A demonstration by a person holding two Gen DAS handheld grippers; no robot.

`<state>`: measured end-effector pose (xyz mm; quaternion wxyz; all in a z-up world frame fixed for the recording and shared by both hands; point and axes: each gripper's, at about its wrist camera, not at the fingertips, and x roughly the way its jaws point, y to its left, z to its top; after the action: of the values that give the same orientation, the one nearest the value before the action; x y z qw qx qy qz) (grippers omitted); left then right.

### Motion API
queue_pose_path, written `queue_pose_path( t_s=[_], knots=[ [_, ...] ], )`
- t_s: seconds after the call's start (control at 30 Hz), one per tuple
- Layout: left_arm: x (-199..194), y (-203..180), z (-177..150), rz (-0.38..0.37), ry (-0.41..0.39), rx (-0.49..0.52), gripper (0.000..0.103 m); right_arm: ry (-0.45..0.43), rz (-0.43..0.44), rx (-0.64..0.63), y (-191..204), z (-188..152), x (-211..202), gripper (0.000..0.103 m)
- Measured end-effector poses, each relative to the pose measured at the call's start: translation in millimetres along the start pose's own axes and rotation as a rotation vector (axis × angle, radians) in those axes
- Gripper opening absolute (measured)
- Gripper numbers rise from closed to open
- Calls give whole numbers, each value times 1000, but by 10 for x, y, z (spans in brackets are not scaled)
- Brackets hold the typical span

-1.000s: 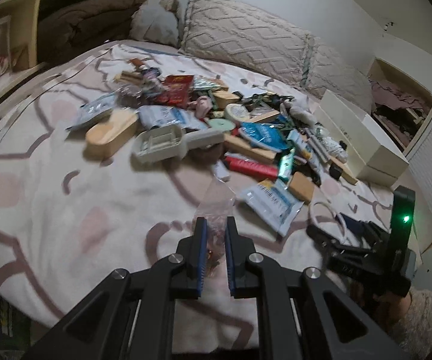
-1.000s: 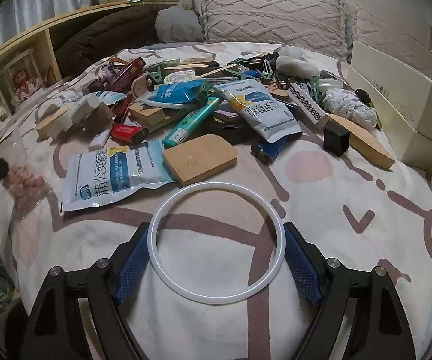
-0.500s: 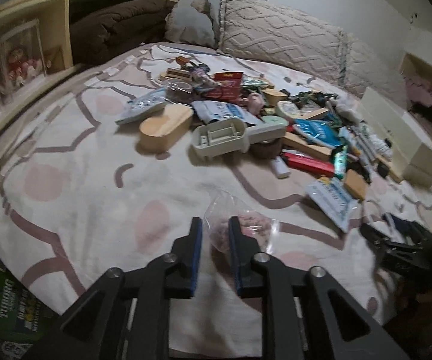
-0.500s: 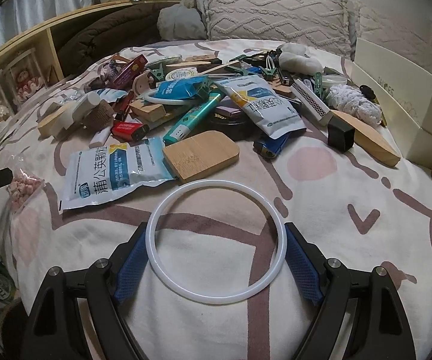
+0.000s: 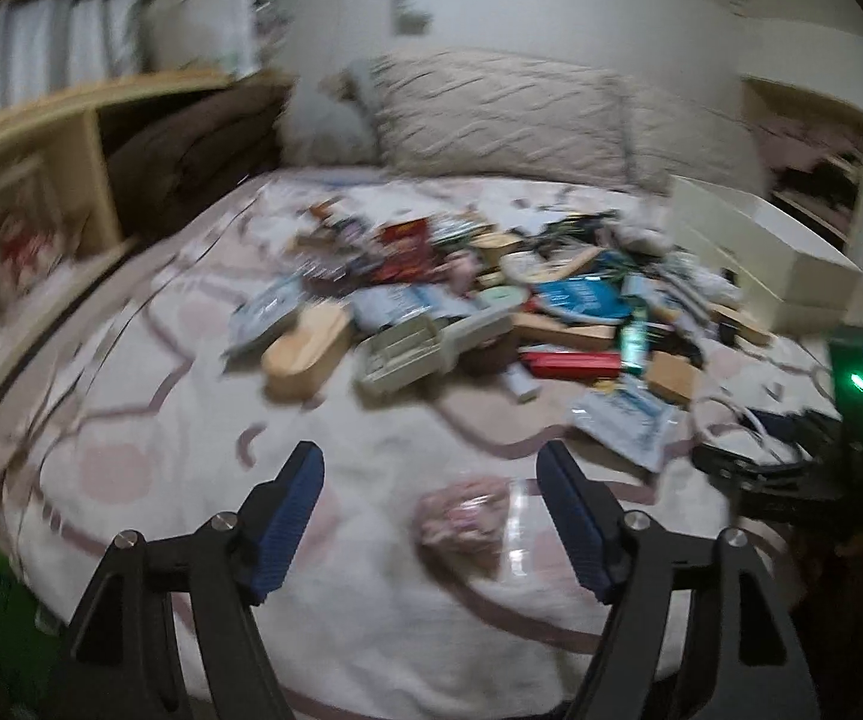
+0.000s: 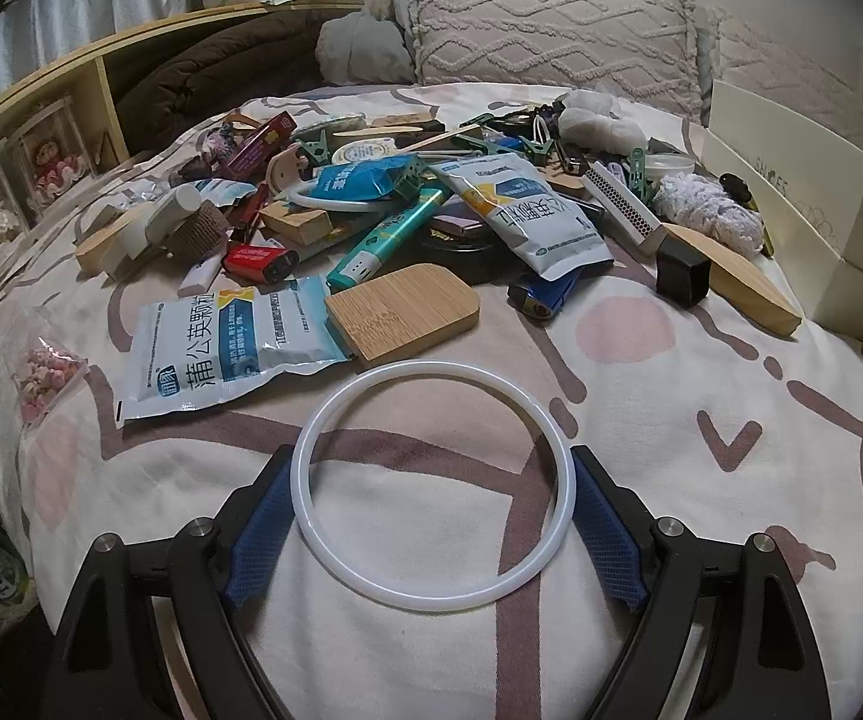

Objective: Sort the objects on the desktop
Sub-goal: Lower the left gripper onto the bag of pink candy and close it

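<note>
On the bed (image 6: 731, 540), near its front edge, the left gripper (image 5: 431, 516) is opening its jaws. A small clear bag of pink bits (image 5: 467, 516) lies on the cover between them, closer to the right-side finger and touched by neither.

The right gripper (image 6: 431, 531) stands just beside it, toward the bed's other side. A white ring (image 6: 431, 483) lies flat between its blue pads, which sit against the rim on both sides as the jaws ease apart. The ring is round, with no long axis, so the hold runs straight across it. The pile of clutter (image 6: 401, 204) lies farther up the bed.
</note>
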<state>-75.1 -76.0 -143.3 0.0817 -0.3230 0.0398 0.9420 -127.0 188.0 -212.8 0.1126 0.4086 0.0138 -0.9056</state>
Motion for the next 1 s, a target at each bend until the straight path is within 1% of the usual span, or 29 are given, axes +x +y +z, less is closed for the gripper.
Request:
queue_pose_path(
  t_s=[0.13,0.27,0.57,0.67,0.83,0.97,1.0],
  knots=[
    [42,-196,-9,-45,8,104,73,-5,-1,-1,1,-2,-2,87],
    [133,-290,-67,-47,38,154,73,-8,-2,-2,5,0,2,87],
    [377,-183,-213,-20,99,119,73,-9,-2,-3,4,-6,1,87],
    [416,-160,-233,-1,102,109,73,-11,-3,-3,7,-3,3,87],
    [434,-71,-190,47,89,65,73,-14,-2,-4,9,-3,-4,87],
    [471,-31,-170,55,94,54,73,-16,0,-4,14,2,-4,87],
    [487,-25,-176,53,99,53,71,-16,0,-4,14,-1,-6,87]
  ],
)
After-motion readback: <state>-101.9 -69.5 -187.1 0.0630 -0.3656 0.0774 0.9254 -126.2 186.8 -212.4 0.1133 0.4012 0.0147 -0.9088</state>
